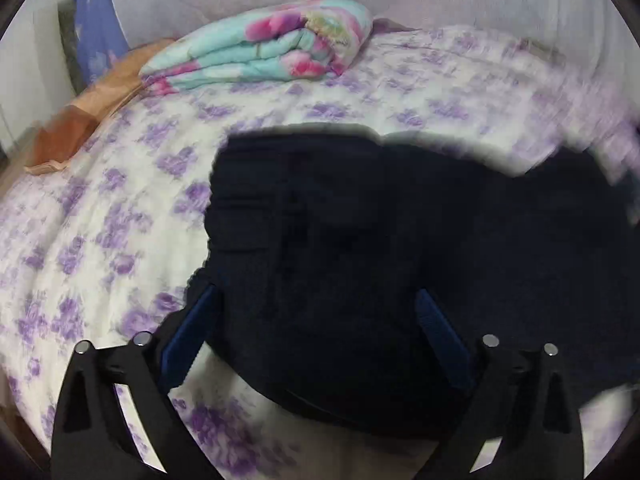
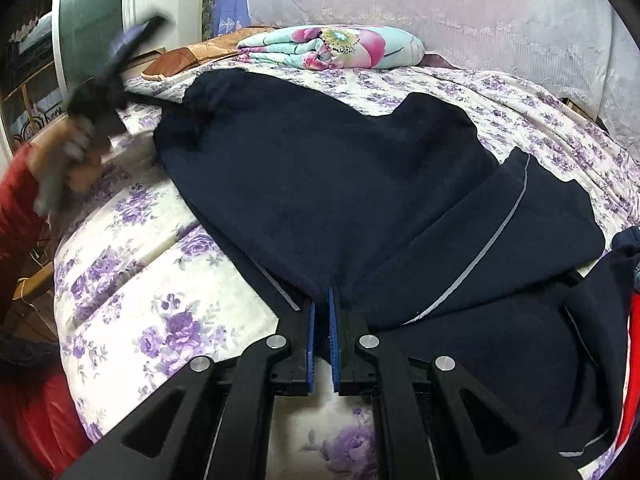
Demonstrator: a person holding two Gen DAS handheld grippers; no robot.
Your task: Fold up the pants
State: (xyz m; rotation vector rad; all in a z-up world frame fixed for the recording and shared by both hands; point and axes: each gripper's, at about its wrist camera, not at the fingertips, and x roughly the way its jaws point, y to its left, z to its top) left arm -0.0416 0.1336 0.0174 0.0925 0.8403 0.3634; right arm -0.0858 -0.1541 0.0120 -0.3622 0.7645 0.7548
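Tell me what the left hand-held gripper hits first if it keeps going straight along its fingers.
Most likely the dark pants: the open left hand-held gripper points down at them, with cloth filling the view between its fingers. Beneath lies the floral bedspread. Depth is unclear in the blurred view.

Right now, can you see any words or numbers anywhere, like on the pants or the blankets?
No words or numbers can be read.
Pants: plain dark cloth with a pale stripe, no label showing.
Bedspread: only purple flowers.
Folded quilt: only pink flowers.
Blue cloth at the back: pale marks, too blurred to read.
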